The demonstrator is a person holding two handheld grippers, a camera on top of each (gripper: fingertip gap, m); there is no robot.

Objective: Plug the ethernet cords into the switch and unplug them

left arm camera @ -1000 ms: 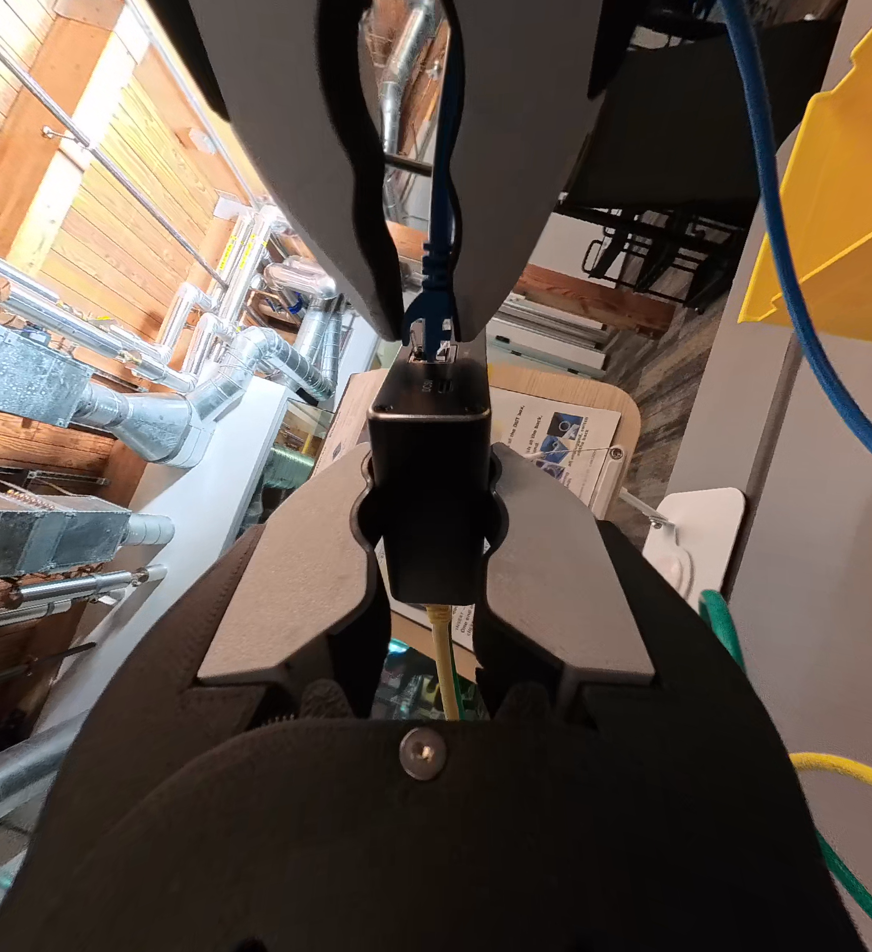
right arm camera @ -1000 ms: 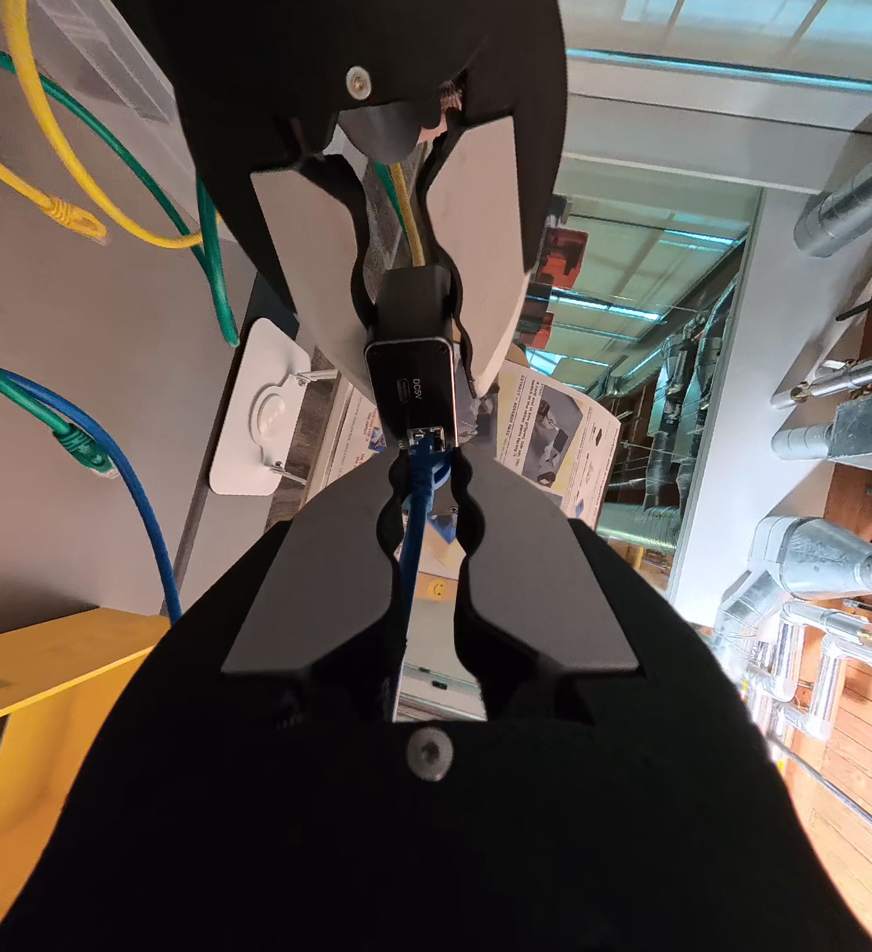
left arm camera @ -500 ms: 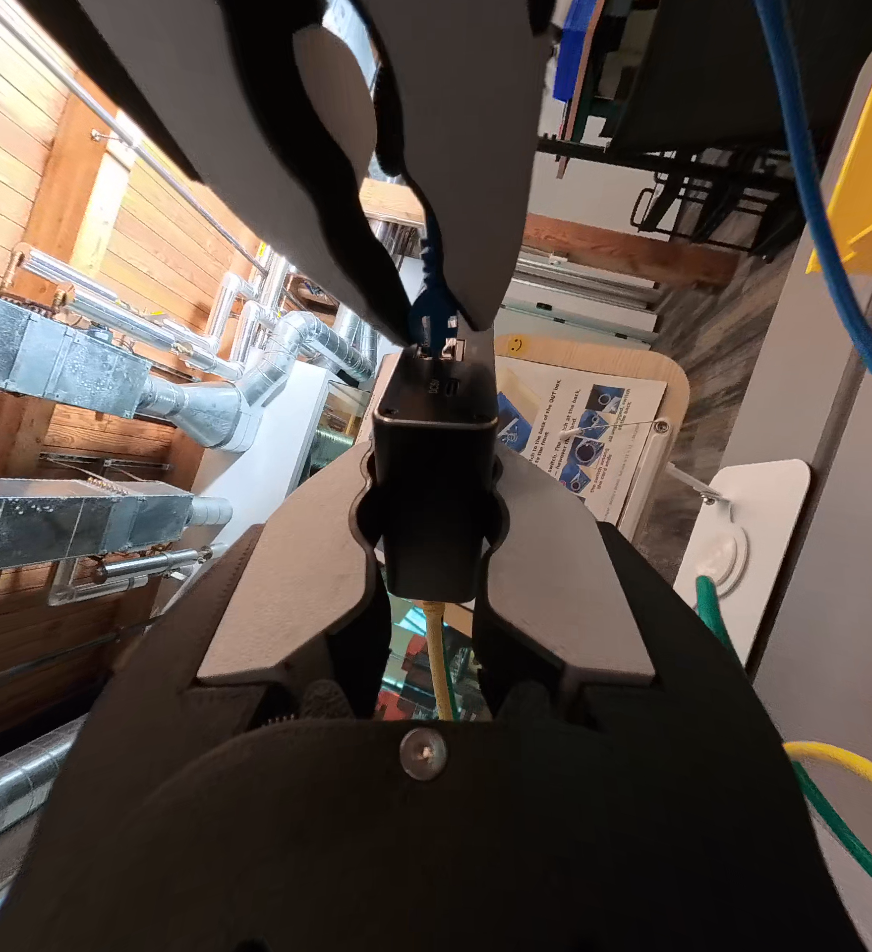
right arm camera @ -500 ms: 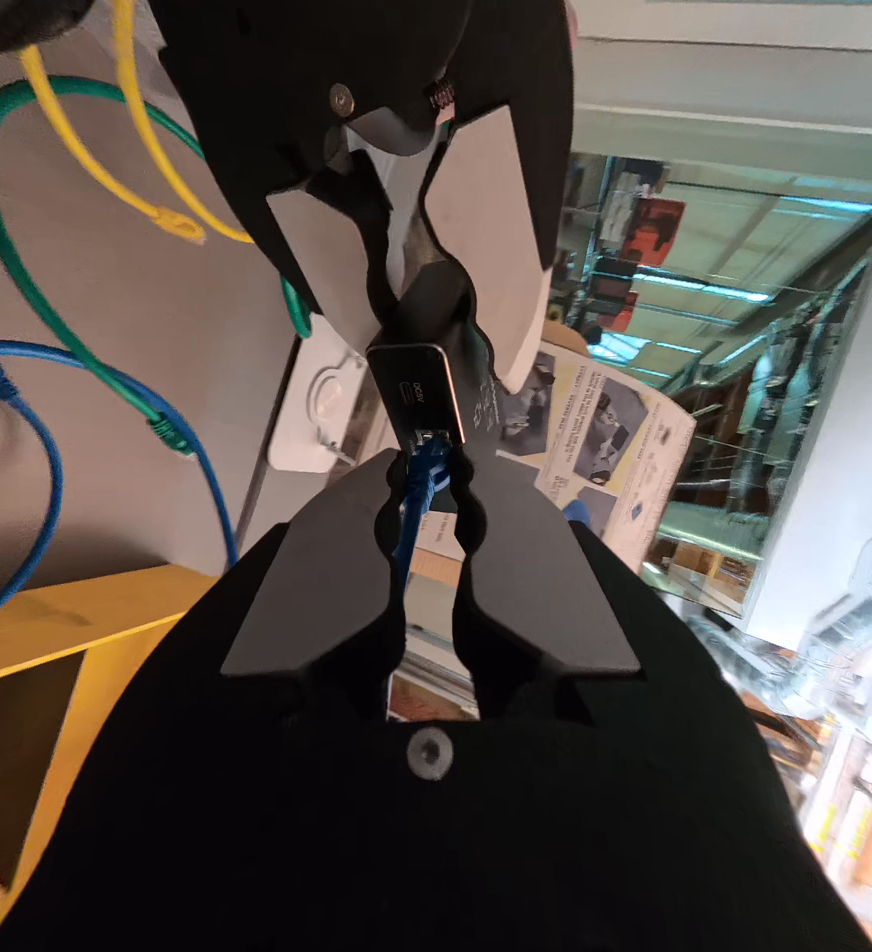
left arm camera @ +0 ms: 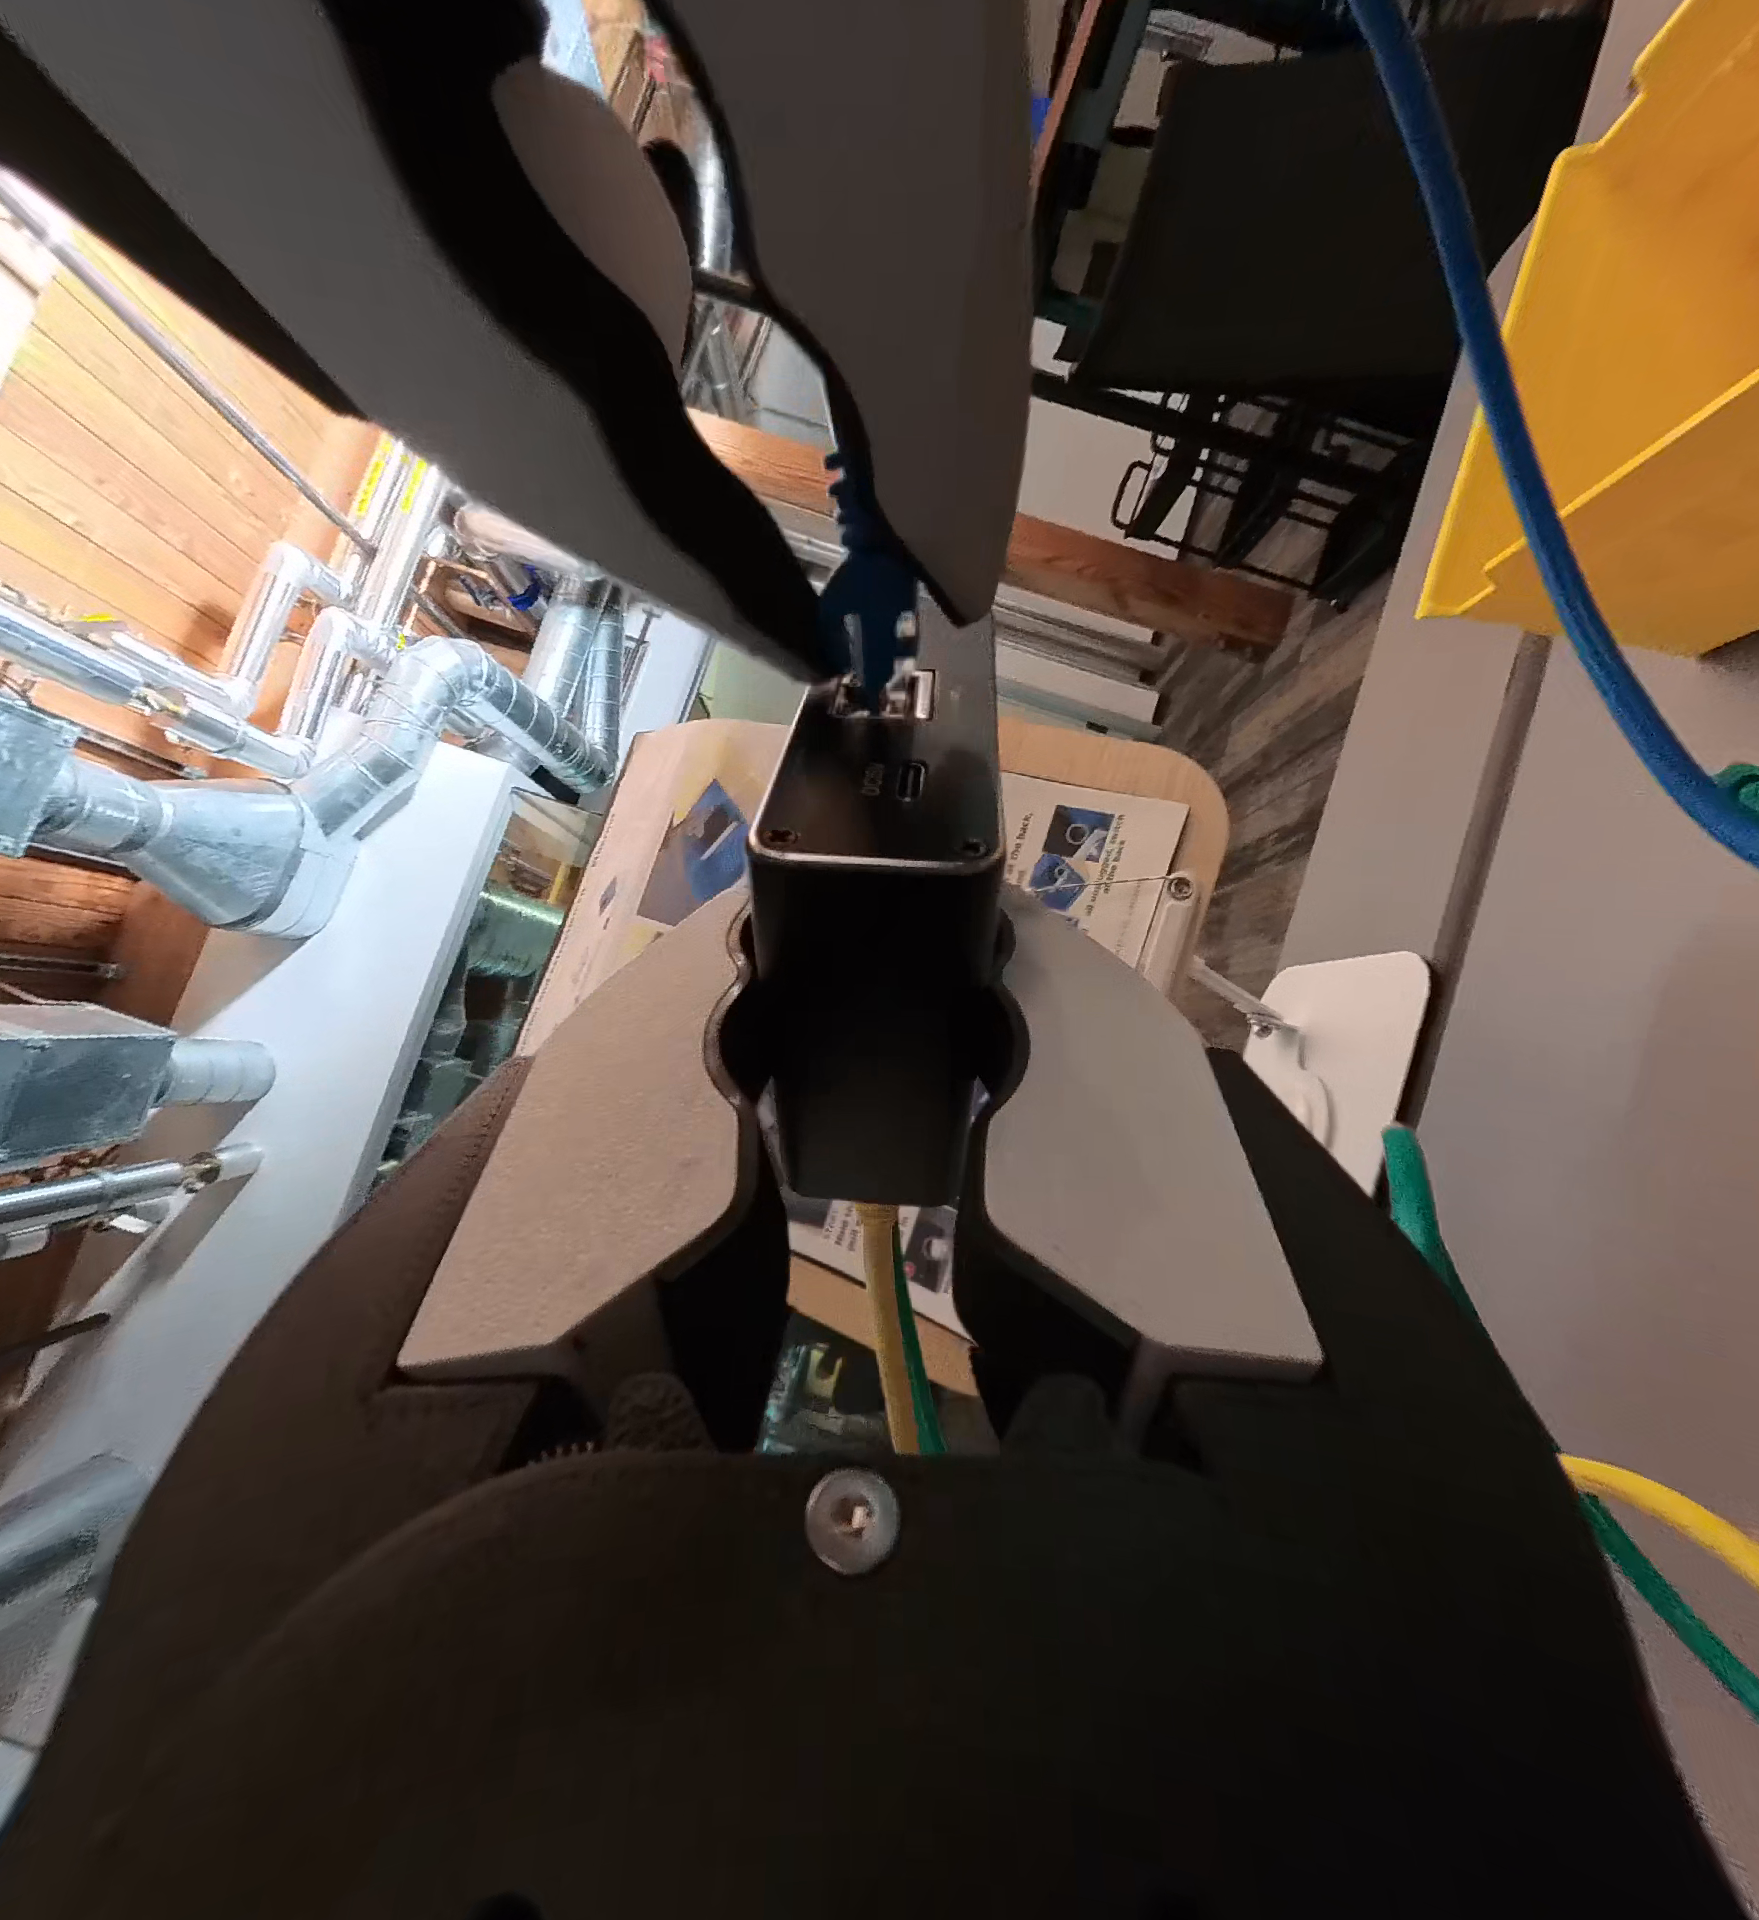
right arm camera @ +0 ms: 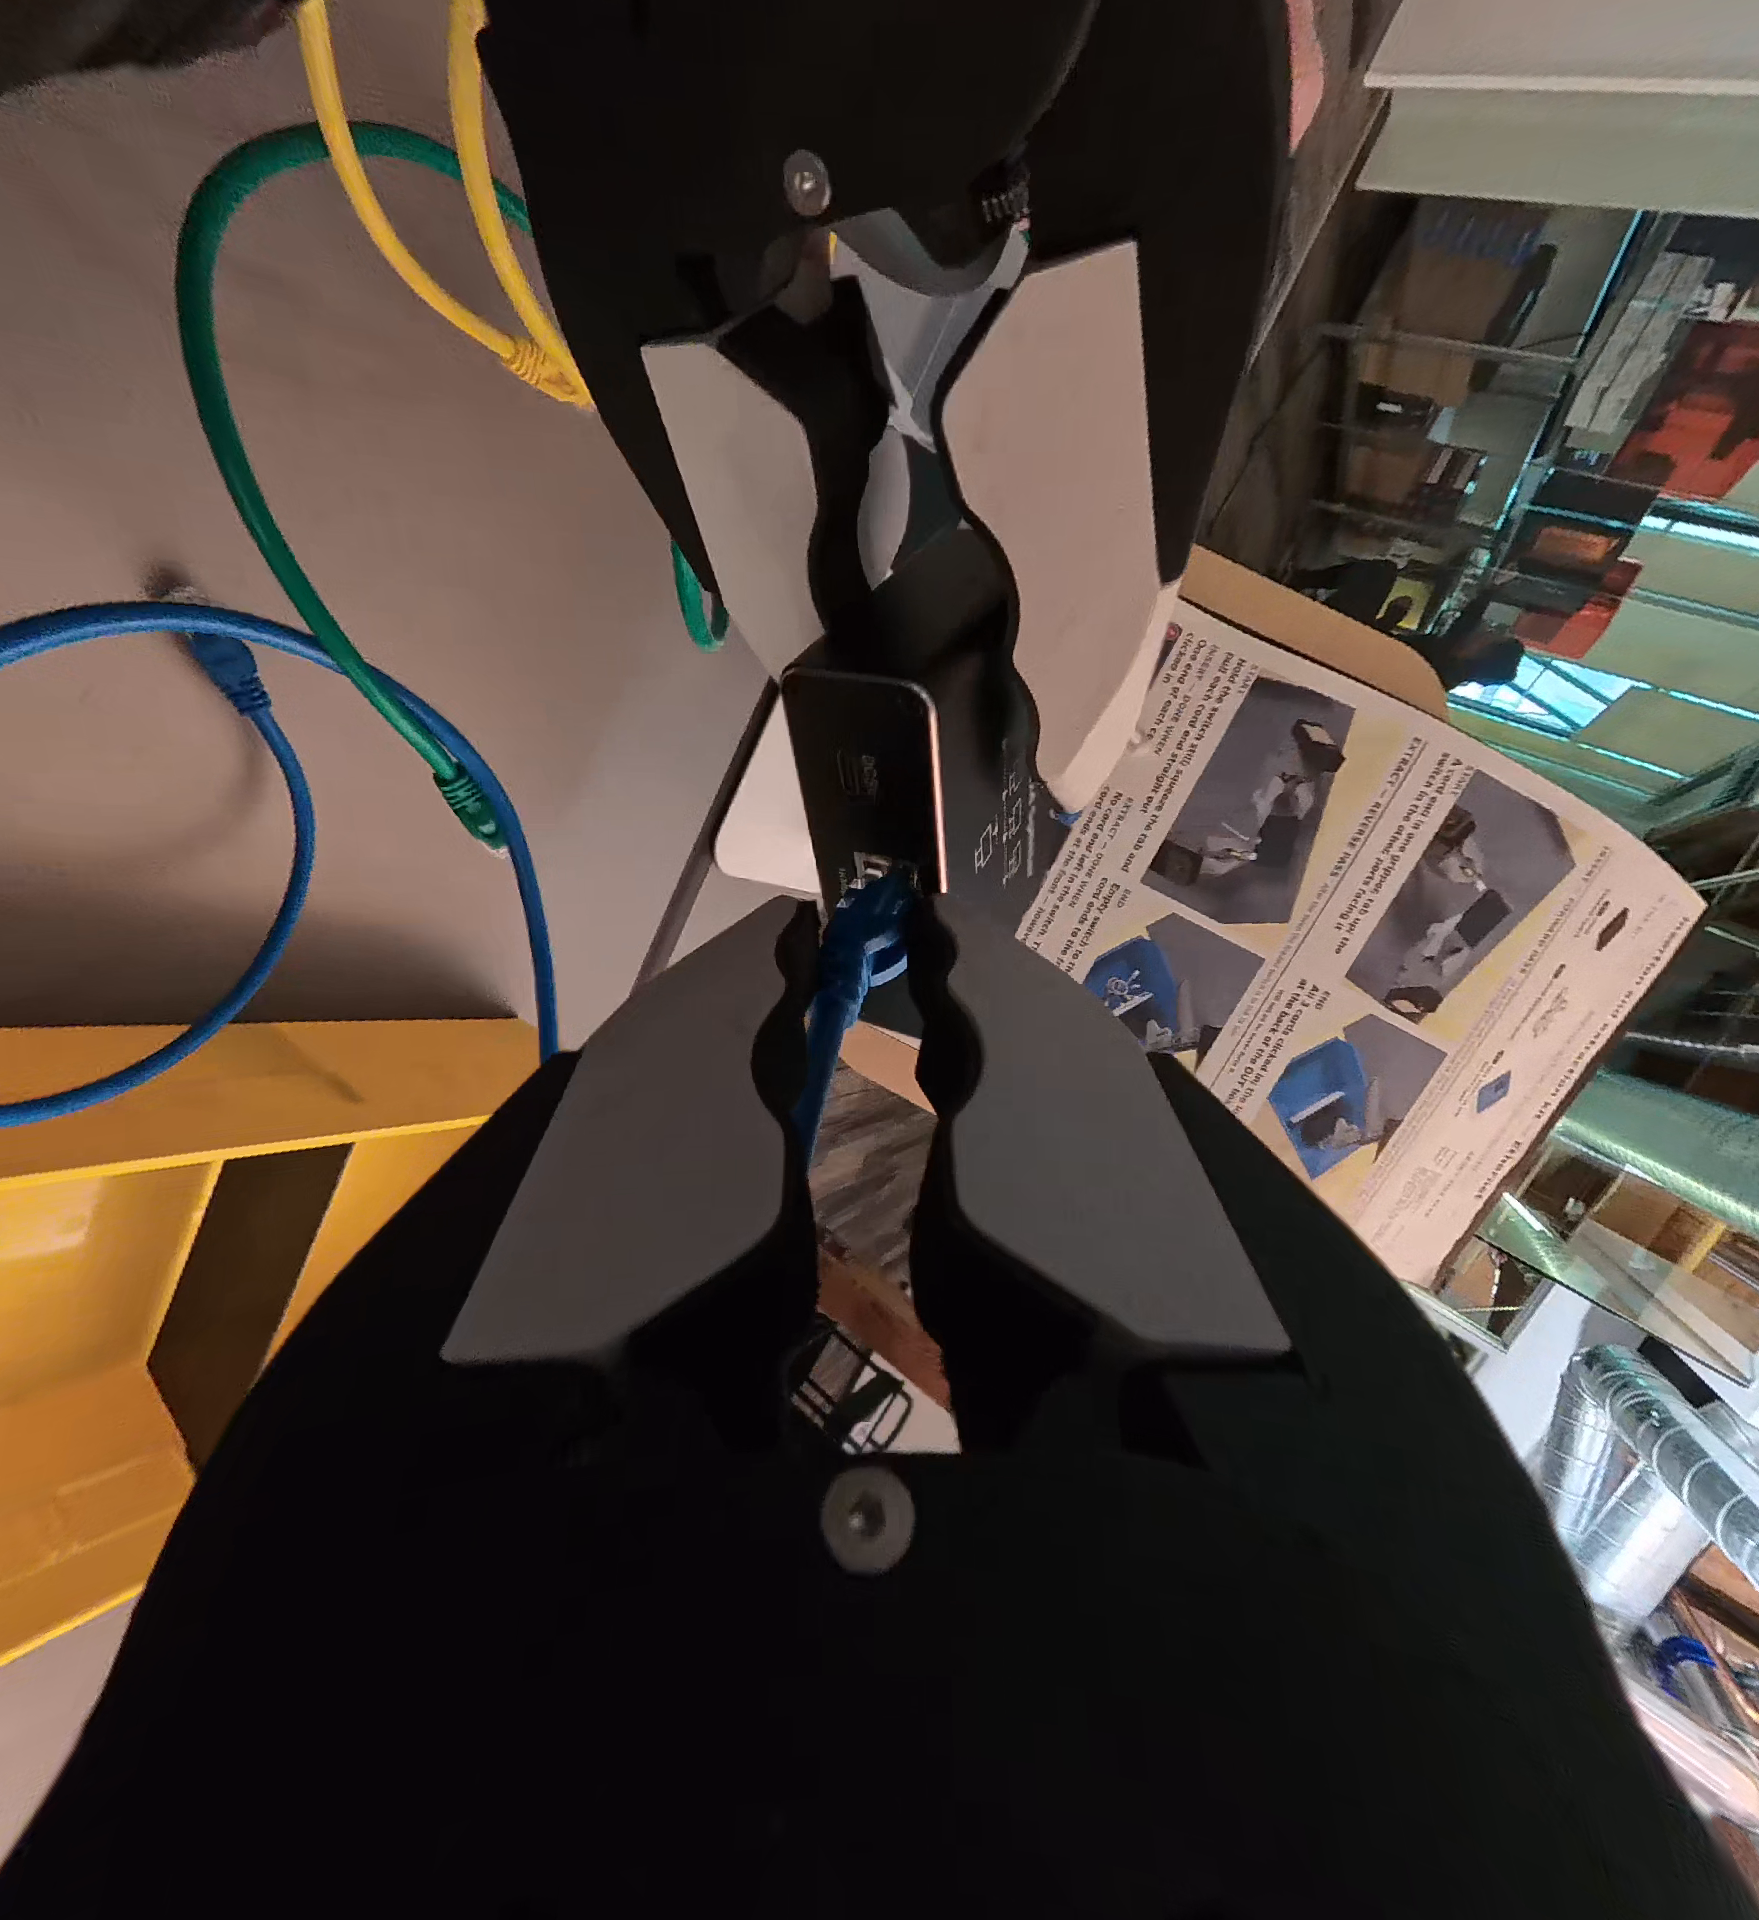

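Clamping the black switch [left arm camera: 875,997] aloft between closed fingers, the left gripper [left arm camera: 873,1023] must hold rigid while the right gripper [right arm camera: 859,971], shut on the blue cord [right arm camera: 849,961] at its port, drives straight and square.

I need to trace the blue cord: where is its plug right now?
In both wrist views the blue plug sits at the switch port, between the right gripper fingertips; the left gripper holds the switch.
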